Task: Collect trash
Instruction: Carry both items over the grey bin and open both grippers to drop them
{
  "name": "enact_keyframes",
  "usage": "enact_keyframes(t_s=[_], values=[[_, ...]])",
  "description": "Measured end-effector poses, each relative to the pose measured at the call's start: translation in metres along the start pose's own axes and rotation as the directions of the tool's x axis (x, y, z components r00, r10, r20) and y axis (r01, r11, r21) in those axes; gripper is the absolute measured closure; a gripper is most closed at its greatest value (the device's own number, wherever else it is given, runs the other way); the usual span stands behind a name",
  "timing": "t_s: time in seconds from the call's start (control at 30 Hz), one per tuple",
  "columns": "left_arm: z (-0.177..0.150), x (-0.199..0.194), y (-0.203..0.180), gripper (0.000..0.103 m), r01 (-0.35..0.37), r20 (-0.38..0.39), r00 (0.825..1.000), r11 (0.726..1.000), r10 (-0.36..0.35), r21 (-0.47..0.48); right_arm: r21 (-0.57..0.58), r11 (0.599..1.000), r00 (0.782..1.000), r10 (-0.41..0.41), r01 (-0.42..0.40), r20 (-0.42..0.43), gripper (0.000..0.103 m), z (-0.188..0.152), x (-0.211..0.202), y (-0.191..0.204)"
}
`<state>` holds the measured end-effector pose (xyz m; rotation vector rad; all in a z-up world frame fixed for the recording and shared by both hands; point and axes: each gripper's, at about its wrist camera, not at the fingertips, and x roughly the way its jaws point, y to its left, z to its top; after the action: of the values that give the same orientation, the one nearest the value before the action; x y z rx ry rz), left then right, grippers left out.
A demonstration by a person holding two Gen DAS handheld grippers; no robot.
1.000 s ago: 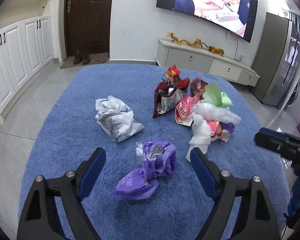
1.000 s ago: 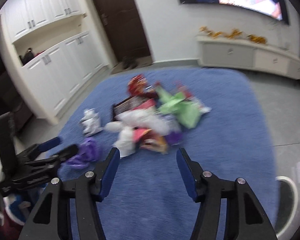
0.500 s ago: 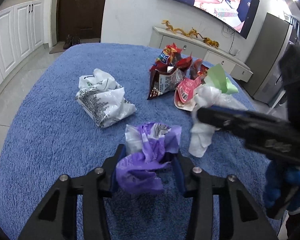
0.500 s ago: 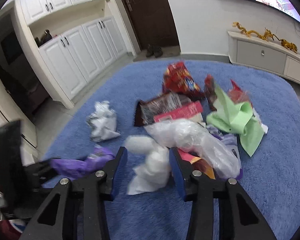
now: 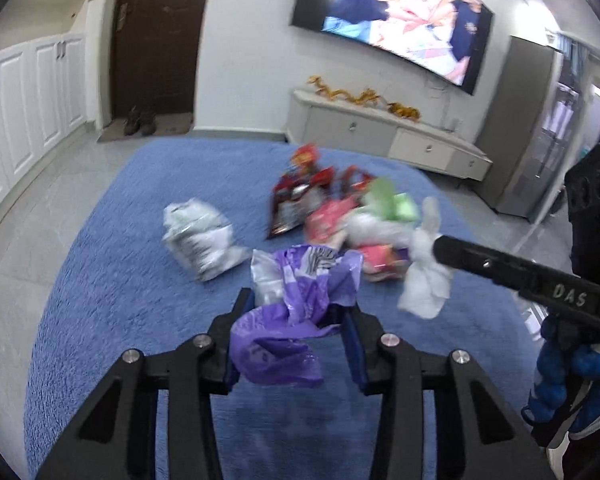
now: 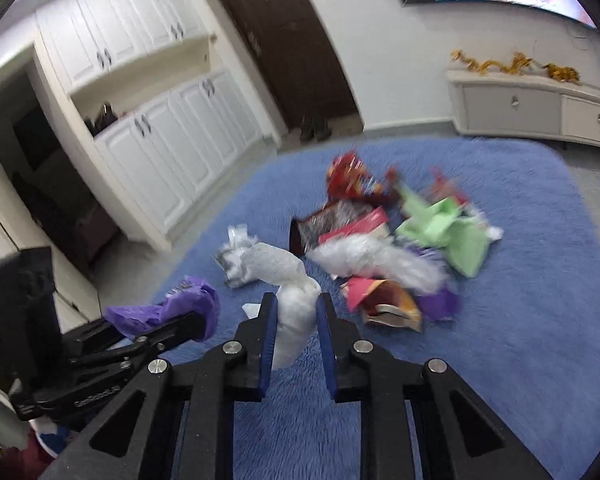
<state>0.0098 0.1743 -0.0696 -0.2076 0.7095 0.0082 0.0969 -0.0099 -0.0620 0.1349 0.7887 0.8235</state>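
My left gripper (image 5: pixel 296 308) is closing on a crumpled purple plastic bag (image 5: pixel 296 292), its pads pressing the bag's sides and holding it just above the blue rug (image 5: pixel 120 280). My right gripper (image 6: pixel 296 304) is shut on a white crumpled wad (image 6: pixel 288 276), also raised off the rug. The left wrist view shows that wad (image 5: pixel 424 284) hanging from the right gripper's tip (image 5: pixel 440 246). A pile of wrappers (image 6: pixel 400 240) in red, green, pink and white lies beyond. A white printed bag (image 5: pixel 198 238) lies apart on its left.
The rug lies on a grey tiled floor (image 5: pixel 28 216). White cupboards (image 6: pixel 172 148) line the left wall, a dark door (image 5: pixel 156 40) with shoes (image 5: pixel 140 122) stands behind, a low TV cabinet (image 5: pixel 380 136) at the back, a grey fridge (image 5: pixel 528 132) to the right.
Both grippers closed: the left on the purple bag, the right on the white wad. Both pieces have come up off the rug, and the views have tilted up.
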Motion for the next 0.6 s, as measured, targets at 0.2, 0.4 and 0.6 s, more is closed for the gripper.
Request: enact_keyframes(t_s=[0.2, 0.4, 0.6], values=[[0.016, -0.006, -0.082, 0.063, 0.13, 0.008, 0.991, 0.983, -0.132, 0.128, 0.118, 0.983, 0.97, -0.16, 0.14, 0.182, 0.084, -0.011, -0.112, -0.046], [0.023, 0.01, -0.196, 0.063, 0.288, -0.057, 0.957, 0.916, -0.283, 0.278, 0.314, 0.872, 0.856, -0.456, 0.376, 0.242, 0.084, -0.051, -0.218, -0.127], [0.017, 0.065, -0.309, 0.063, 0.416, -0.2, 0.909, 0.834, -0.367, 0.362, 0.504, 0.712, 0.775, -0.62, 0.489, 0.122, 0.084, -0.104, -0.255, -0.216]])
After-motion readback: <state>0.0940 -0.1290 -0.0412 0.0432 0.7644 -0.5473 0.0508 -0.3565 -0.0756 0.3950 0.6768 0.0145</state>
